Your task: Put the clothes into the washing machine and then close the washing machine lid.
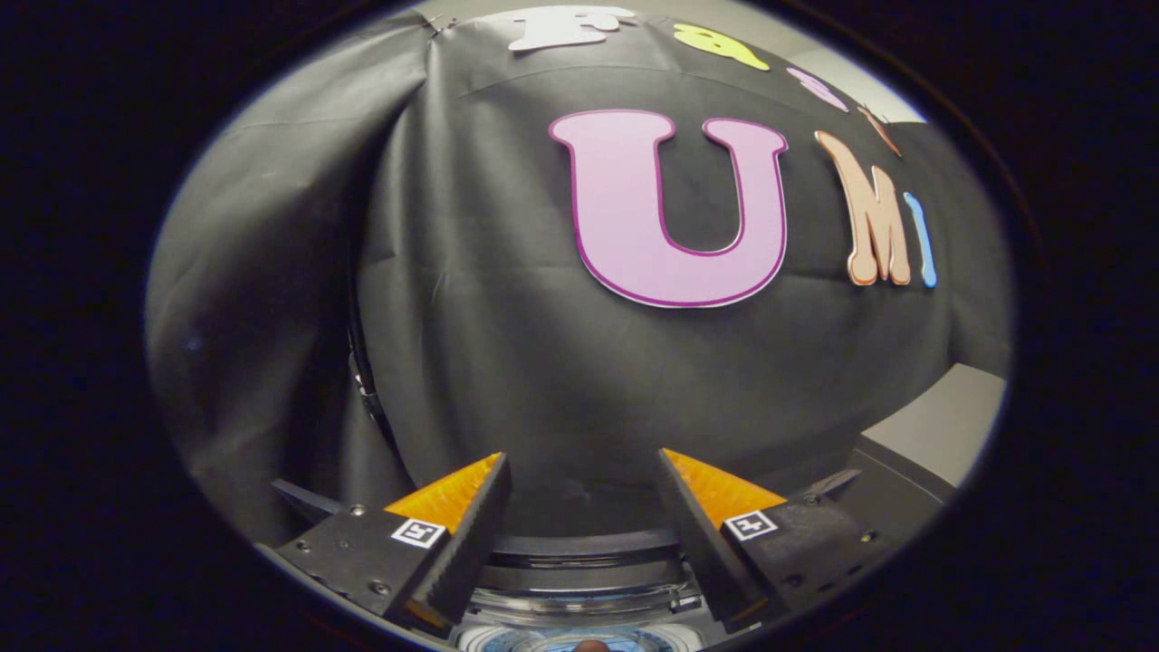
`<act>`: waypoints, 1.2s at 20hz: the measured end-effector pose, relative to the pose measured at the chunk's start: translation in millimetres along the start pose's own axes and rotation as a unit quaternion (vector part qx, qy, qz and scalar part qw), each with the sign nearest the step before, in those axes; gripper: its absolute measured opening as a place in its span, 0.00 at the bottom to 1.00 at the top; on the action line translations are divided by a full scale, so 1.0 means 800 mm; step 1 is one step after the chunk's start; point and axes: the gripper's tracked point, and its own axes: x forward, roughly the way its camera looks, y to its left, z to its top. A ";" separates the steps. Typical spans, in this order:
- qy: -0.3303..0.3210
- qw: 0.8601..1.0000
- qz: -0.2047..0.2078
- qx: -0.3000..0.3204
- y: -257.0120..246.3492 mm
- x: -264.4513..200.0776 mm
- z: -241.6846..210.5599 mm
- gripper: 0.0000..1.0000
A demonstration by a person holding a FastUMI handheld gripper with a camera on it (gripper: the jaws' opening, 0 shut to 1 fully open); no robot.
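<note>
Dark washing machine (579, 557) rim below tool (584, 507), fingers apart, empty

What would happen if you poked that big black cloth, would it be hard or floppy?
Probably floppy: the black cloth hangs in soft folds and creases, so it would likely give and swing back rather than resist. It looks thin, so probably light. The open gripper has nothing between its fingers and points at it, above the washing machine.

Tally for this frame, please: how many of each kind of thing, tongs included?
Tongs: 1, open, nothing between the fingers
Square markers on the tongs: 2
Washing machine: 1, below and between the fingers
Black cloth wall: 1
Total: 5
</note>
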 end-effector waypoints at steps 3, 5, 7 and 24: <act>-0.001 1.000 -0.001 0.001 -0.001 -0.007 -0.002 0.96; 0.002 1.000 -0.002 0.001 -0.002 -0.012 -0.002 0.96; 0.004 1.000 -0.003 0.002 -0.002 -0.017 -0.003 0.96; 0.007 1.000 -0.003 0.001 -0.004 -0.057 -0.015 0.96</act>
